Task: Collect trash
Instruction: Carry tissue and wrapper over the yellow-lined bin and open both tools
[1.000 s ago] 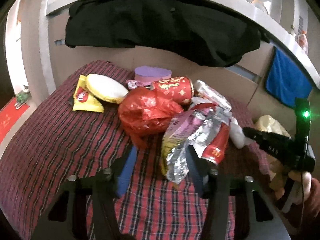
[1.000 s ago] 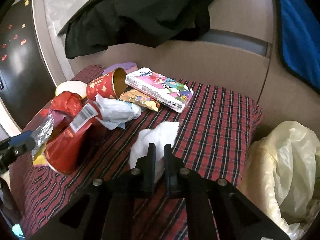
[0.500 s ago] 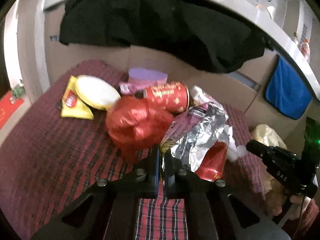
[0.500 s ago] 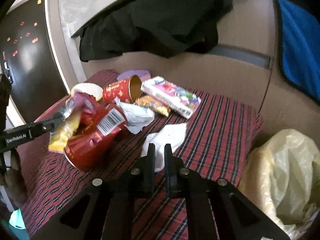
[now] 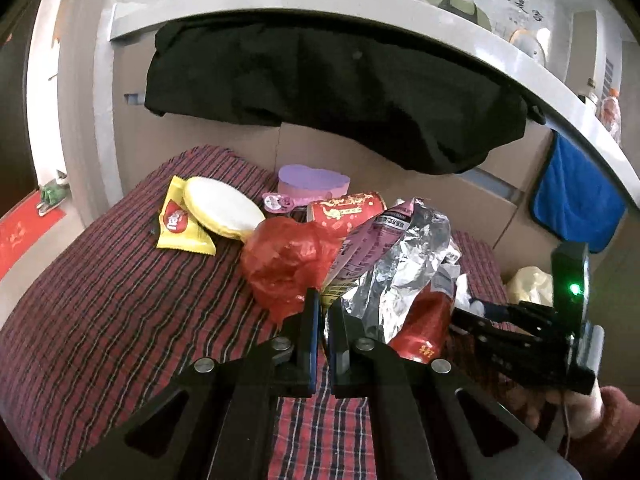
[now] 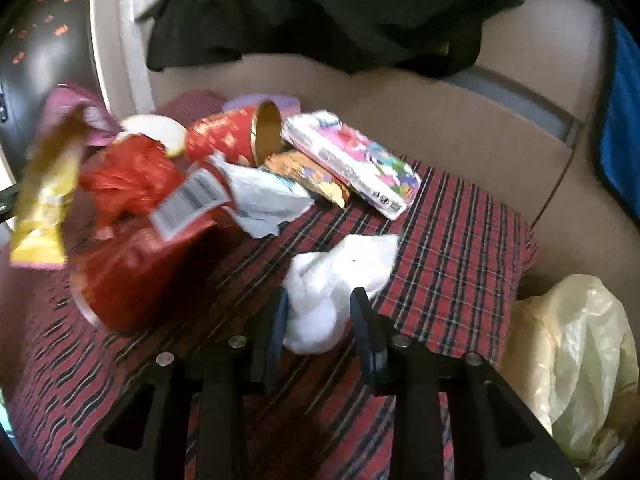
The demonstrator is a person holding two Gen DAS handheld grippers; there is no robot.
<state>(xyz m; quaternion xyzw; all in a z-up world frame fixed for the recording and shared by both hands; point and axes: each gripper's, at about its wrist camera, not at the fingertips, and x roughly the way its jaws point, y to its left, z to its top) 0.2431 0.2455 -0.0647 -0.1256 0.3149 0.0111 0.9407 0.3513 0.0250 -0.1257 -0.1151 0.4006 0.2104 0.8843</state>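
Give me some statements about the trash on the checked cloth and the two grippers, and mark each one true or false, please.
1. The left gripper is shut on the foil snack bag. True.
2. The right gripper is shut tight. False: its jaws have just been opening, and the white tissue lies between them.
3. The red can stands upright. False: it lies on its side.
4. A pale plastic bag sits beside the checked cloth. True.
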